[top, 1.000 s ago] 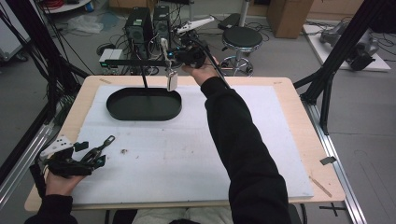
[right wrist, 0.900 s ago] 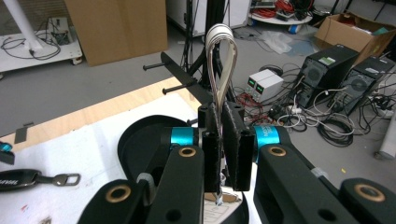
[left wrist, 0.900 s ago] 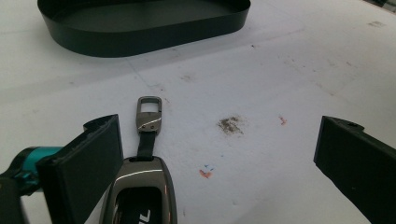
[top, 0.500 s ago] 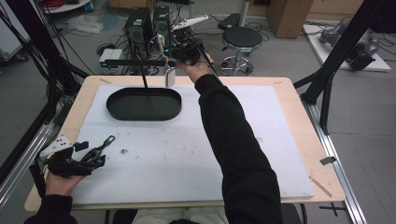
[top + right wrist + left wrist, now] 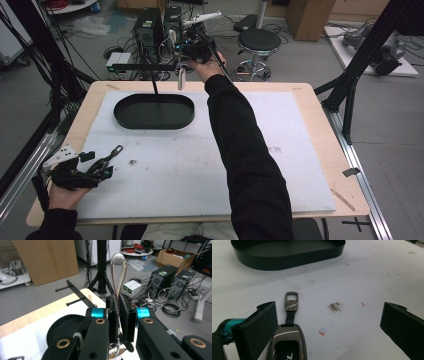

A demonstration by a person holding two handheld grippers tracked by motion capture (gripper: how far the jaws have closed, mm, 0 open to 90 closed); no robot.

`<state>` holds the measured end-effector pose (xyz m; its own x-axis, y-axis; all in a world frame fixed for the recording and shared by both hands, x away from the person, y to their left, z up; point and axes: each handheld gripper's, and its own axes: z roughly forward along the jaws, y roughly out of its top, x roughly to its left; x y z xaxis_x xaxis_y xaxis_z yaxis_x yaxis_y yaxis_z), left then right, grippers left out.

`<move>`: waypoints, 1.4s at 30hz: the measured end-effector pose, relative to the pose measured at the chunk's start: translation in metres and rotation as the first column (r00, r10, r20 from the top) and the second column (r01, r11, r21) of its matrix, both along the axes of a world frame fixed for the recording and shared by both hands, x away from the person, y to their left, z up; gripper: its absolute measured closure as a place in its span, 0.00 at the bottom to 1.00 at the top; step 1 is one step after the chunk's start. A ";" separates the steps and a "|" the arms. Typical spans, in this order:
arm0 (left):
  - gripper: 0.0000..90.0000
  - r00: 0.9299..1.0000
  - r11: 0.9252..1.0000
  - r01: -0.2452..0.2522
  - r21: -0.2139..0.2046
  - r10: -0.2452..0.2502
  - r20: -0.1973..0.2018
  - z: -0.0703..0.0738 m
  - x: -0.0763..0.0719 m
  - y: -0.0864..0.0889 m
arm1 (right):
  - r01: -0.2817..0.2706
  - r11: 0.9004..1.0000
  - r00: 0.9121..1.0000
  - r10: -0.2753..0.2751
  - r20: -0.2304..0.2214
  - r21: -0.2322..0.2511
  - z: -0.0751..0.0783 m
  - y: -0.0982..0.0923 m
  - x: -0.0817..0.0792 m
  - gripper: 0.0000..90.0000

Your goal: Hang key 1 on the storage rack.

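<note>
A: Right tool (image 5: 181, 70), status?

B: Held out past the far edge of the tabletop (image 5: 310, 130), near the black stand (image 5: 150, 67) with its horizontal bar. The right gripper view shows the jaws clamped tight on a silver wire loop (image 5: 118, 275). The loop rises upright out of the pads, rounded end on top. From above, a pale piece hangs below the tool; cannot tell if it belongs to the same item.

A: And the left tool (image 5: 329, 325)?

B: Low at the near left corner of the tabletop, resting in the person's left hand (image 5: 62, 192). Jaws spread wide, pads pressing on nothing. Between them, closer to the left-hand jaw in the left gripper view, lies a key fob (image 5: 287, 343), dark with a metal rim, flat on the white mat (image 5: 200, 165). Its short strap ends in a metal clasp (image 5: 291, 301) pointing toward the tray.

A: Tray?

B: Black oval tray (image 5: 154, 111), far left part of the mat, just below the stand. Well apart from the fob.

A: Mat condition?

B: Scuffed. A brown smudge (image 5: 335, 307) sits just beside the clasp, and small coloured marks lie near the fob.
</note>
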<state>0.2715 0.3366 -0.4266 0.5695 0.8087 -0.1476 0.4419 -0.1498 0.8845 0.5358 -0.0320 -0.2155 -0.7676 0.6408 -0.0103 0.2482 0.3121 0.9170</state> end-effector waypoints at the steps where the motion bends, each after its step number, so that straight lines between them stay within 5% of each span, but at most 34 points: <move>1: 0.02 1.000 1.000 0.000 0.000 0.000 -0.001 0.000 0.000 0.000 | 0.007 1.000 1.000 -0.007 -0.002 0.001 0.000 0.000 0.001 0.96; 13: 0.02 1.000 1.000 -0.004 0.006 0.004 -0.001 0.000 -0.001 0.001 | 0.056 0.998 0.997 -0.056 -0.061 0.000 -0.016 -0.019 0.005 0.88; 16: 0.02 1.000 1.000 -0.006 0.002 0.006 0.001 0.000 -0.001 0.001 | 0.089 0.995 0.992 -0.085 -0.090 0.042 -0.021 -0.029 0.003 0.61; 24: 0.02 1.000 1.000 -0.007 0.007 0.007 -0.002 0.000 -0.001 0.001 | 0.043 0.999 0.988 -0.046 -0.148 -0.025 -0.034 -0.044 -0.001 0.01; 33: 0.02 1.000 1.000 -0.007 0.006 0.007 -0.003 0.000 -0.001 0.001 | -0.012 0.998 0.992 0.003 -0.130 -0.067 -0.053 -0.045 -0.014 0.01; 42: 0.02 1.000 1.000 -0.009 0.002 0.009 -0.003 0.001 -0.001 0.000 | -0.021 0.998 0.992 0.014 -0.122 -0.056 -0.062 -0.057 -0.026 0.01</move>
<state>0.2702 0.3368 -0.4261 0.5621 0.8137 -0.1480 0.4458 -0.1474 0.8829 0.5098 -0.0885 -0.2780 -0.7764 0.6285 0.0473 0.3507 0.3685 0.8609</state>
